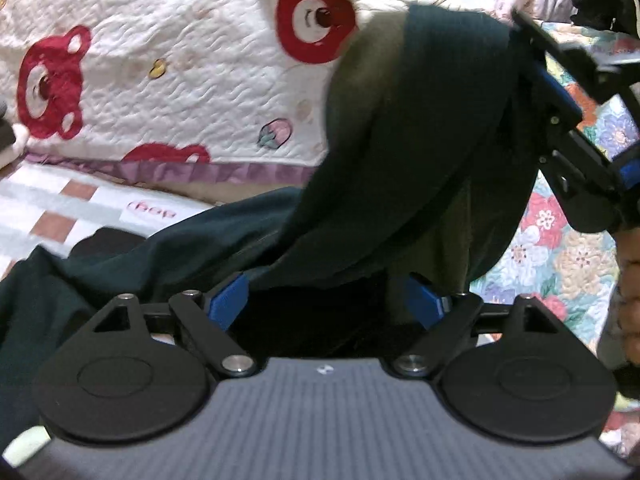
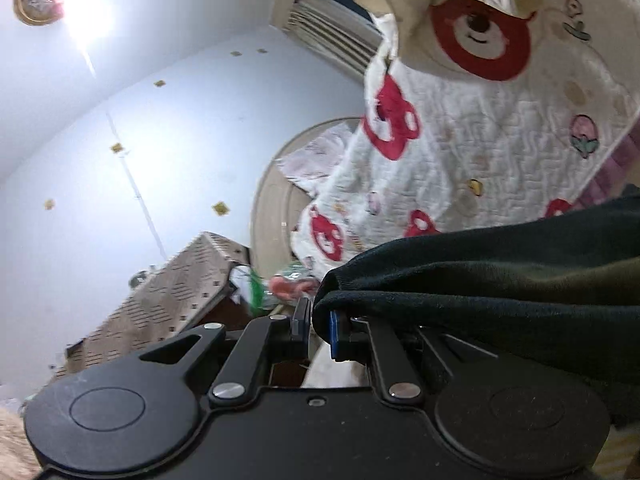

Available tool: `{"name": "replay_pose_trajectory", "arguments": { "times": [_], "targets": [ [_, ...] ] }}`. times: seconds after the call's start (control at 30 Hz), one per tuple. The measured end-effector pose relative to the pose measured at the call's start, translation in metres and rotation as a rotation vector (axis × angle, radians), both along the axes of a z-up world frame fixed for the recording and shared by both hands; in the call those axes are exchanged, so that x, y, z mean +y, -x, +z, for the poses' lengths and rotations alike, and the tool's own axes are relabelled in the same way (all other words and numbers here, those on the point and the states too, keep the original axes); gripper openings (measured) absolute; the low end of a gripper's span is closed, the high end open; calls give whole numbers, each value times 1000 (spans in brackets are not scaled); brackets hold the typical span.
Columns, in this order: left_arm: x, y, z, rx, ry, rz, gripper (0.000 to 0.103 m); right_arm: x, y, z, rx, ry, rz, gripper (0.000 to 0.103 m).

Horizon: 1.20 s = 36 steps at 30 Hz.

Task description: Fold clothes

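A dark green garment (image 1: 420,120) hangs lifted over the bed. Its lower part trails down across my left gripper (image 1: 326,300), whose blue fingers (image 1: 228,300) stand wide apart under the cloth, tips hidden. My right gripper (image 1: 528,48) holds the garment's upper edge at the top right of the left wrist view. Seen from the right wrist, my right gripper (image 2: 319,326) is shut, with a bunched hem of the garment (image 2: 500,280) pinched between its fingers and the rest draping off to the right.
A white quilt with red bears (image 1: 160,80) lies behind the garment and rises in the right wrist view (image 2: 480,140). A floral bedspread (image 1: 560,248) is at the right, a checked sheet (image 1: 60,208) at the left. A hand (image 1: 628,300) shows at the right edge.
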State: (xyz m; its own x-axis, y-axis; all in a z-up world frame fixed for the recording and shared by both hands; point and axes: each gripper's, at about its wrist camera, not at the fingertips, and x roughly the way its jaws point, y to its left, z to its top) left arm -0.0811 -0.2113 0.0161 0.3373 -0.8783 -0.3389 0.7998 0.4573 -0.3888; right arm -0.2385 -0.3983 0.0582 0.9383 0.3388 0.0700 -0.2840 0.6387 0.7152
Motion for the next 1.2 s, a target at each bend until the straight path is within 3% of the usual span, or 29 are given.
{"name": "replay_pose_trajectory", "arguments": {
  "times": [0.07,0.2,0.23,0.27,0.33,0.5,0.7,0.73,0.8,0.9,0.97,1.13,1.2],
  "targets": [
    [-12,4,3,-24,1,60,100,0,5,5,-22,7,22,13],
    [-20,2,4,-42,14,156,100,1,19,-4,-36,-27,76,12],
    [-19,3,4,-64,16,157,80,0,22,-9,-35,-41,83,12],
    [-18,5,4,-93,12,155,46,-2,25,-14,-31,-61,88,12],
    [-17,9,10,-162,-33,183,18,-7,31,-28,-10,-93,91,12],
    [1,5,26,-265,-99,335,14,-18,42,-66,34,-210,98,12],
    [40,-18,34,-267,-121,531,12,-29,49,-85,102,-220,29,15],
    [48,-21,35,-267,-120,564,12,-31,52,-87,130,-193,3,16],
    [64,-23,38,-275,-118,625,12,-39,63,-95,193,-157,-60,26],
    [80,-5,53,-362,-119,680,12,-52,82,-111,297,-120,-167,42],
    [88,2,63,-418,-121,714,12,-64,94,-126,384,-129,-257,45],
    [106,2,77,-408,-124,765,13,-91,122,-165,604,-151,-471,53],
    [114,3,82,-404,-124,786,13,-95,125,-178,669,-150,-490,54]
  ]
}}
